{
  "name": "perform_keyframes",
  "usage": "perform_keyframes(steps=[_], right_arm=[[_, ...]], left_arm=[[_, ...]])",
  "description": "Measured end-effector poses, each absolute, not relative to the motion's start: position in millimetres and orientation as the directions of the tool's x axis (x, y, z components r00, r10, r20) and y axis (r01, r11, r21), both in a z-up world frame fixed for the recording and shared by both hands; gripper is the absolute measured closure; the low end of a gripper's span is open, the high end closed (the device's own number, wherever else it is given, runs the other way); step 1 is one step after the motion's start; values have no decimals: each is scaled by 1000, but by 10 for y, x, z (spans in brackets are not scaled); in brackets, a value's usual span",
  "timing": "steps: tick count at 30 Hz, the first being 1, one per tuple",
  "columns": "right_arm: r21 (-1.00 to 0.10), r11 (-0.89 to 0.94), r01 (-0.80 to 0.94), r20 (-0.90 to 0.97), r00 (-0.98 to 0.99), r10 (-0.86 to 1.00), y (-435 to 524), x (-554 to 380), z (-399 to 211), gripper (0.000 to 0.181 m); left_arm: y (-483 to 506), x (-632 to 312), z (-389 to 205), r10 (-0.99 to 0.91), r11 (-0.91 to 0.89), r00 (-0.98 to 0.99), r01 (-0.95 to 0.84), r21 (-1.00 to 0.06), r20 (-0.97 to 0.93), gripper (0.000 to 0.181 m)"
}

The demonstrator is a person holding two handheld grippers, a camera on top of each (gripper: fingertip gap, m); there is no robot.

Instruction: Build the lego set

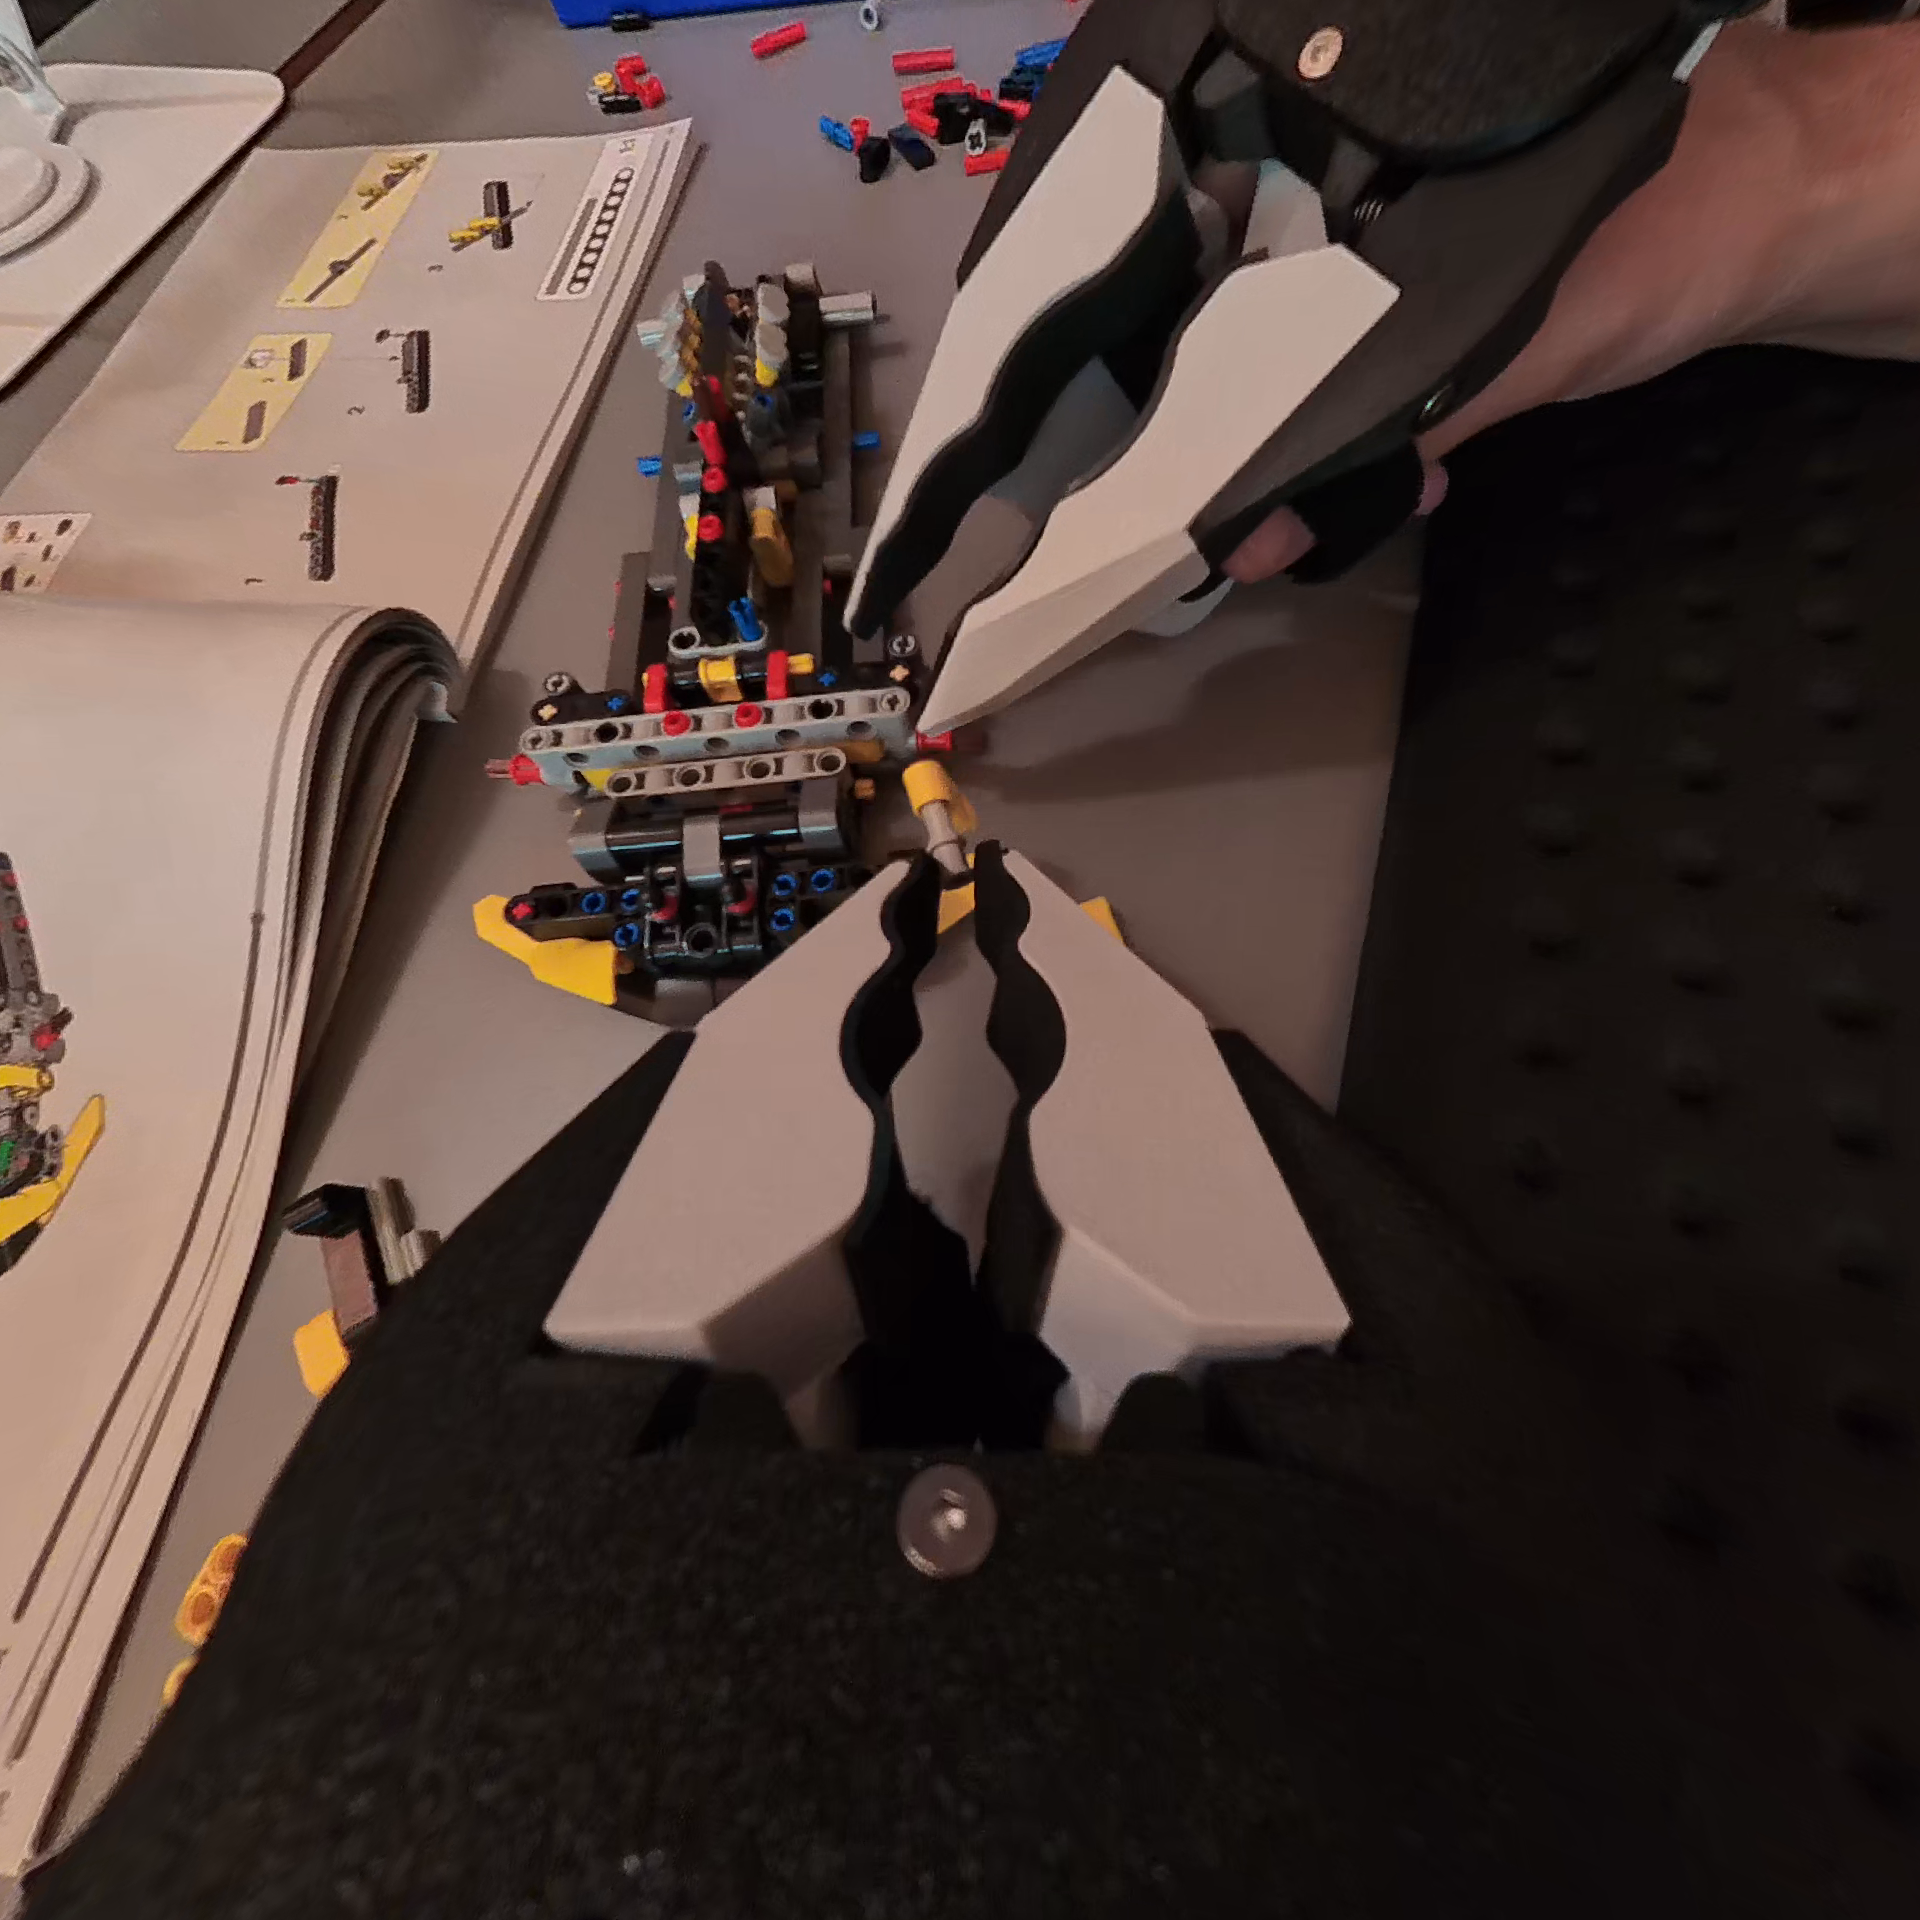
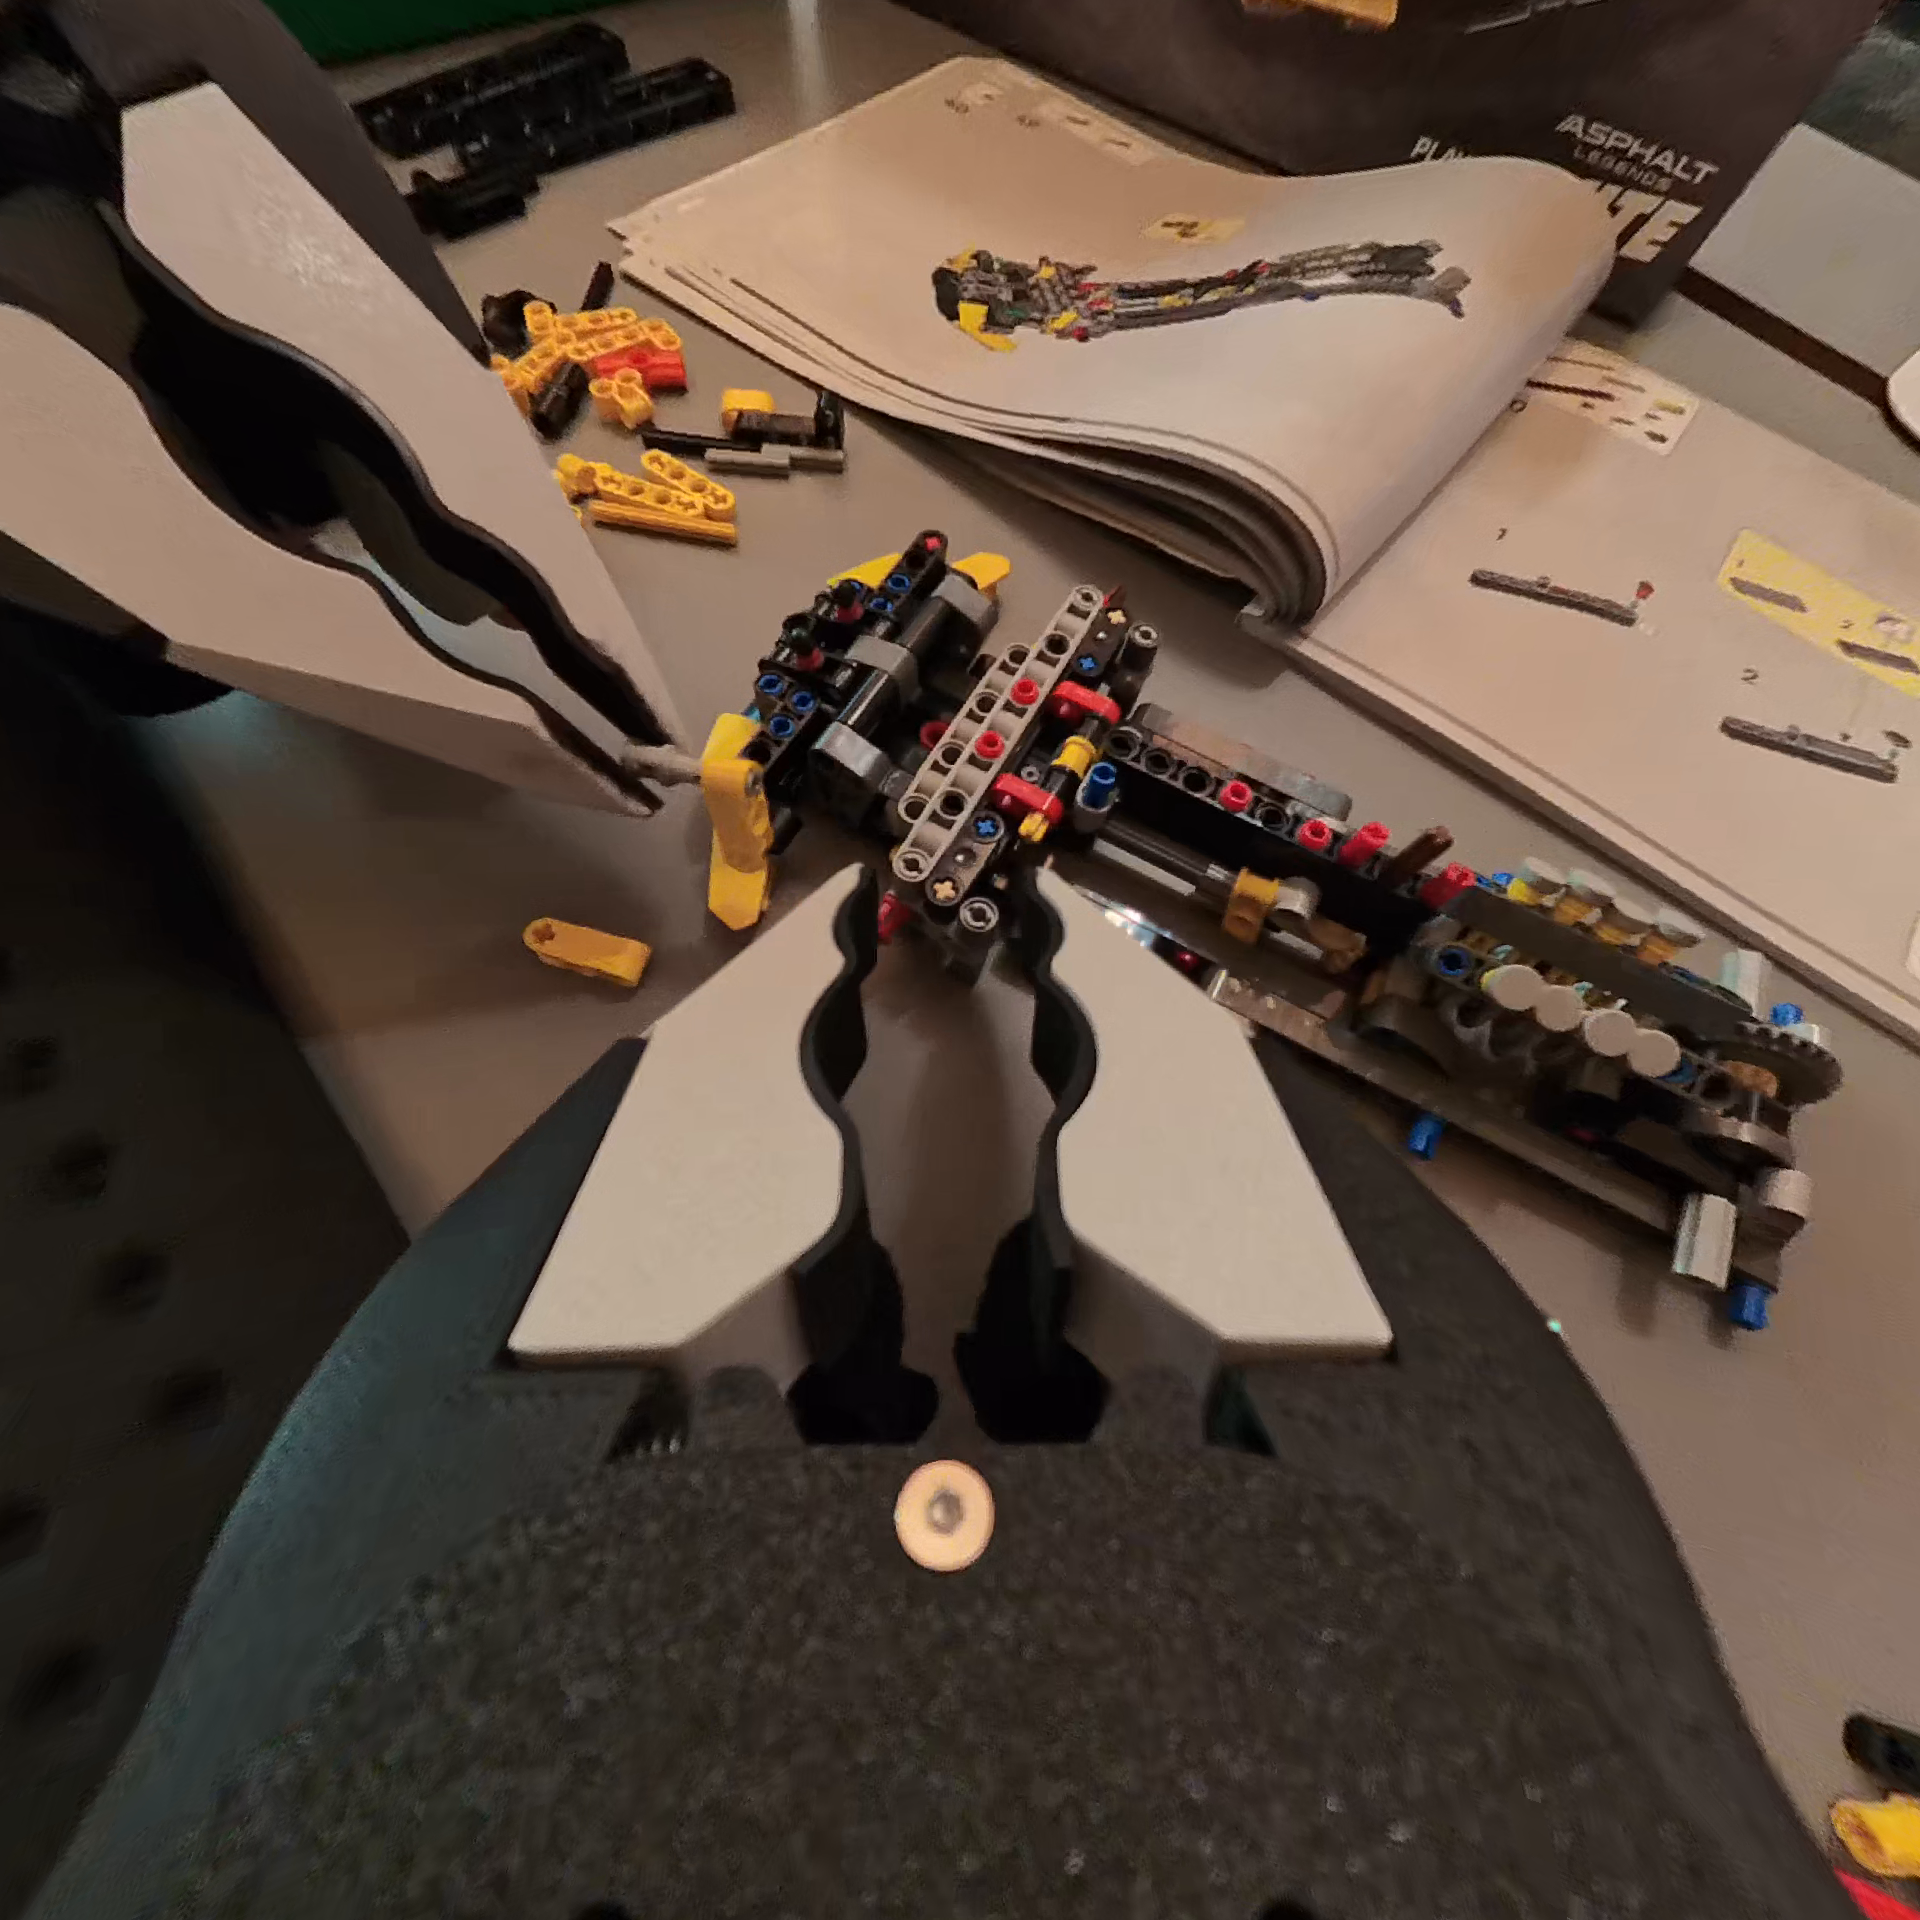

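Left tongs (image 1: 948, 868) pinching grey pin (image 1: 945, 847) on lego chassis (image 1: 717, 727), right tongs (image 2: 945, 899) spread around its beam end.

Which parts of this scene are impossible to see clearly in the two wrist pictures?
- Left wrist view: the small grey pin mostly hidden between the left gripper tips.
- Right wrist view: the near end of the long black, grey and yellow brick chassis covered by the right gripper.
- Left wrist view: the open paper instruction booklet cut by the left edge; its small drawings too fine.
- Right wrist view: the dark cardboard box cut by the top edge.
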State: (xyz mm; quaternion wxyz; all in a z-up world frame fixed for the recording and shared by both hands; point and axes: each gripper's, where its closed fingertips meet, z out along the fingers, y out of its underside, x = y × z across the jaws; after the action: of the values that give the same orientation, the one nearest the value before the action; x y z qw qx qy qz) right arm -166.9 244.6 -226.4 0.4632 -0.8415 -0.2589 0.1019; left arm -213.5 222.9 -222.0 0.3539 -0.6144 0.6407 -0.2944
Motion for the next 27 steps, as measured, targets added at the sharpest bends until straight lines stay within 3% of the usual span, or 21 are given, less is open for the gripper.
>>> perform_keyframes(steps=[5,13,22,27], right_arm=[[-770,-495,402,99,842,530,2456,-1686,-2432,153],[-782,-533,323,-22,841,541,2445,-1671,-2408,155],[-819,-428,383,130,849,512,2398,-1590,-2273,151],[-844,-406,350,123,864,487,2415,-1544,-2206,151]], left_arm=[[2251,-2161,-2220,-996,60,17,-577,-814,-86,176],[2221,-2173,-2223,-995,80,3,-578,-812,-100,176],[2177,-2168,-2179,-993,106,-15,-564,-819,-118,176],[2167,-2164,-2182,-991,118,-19,-567,-815,-130,176]])
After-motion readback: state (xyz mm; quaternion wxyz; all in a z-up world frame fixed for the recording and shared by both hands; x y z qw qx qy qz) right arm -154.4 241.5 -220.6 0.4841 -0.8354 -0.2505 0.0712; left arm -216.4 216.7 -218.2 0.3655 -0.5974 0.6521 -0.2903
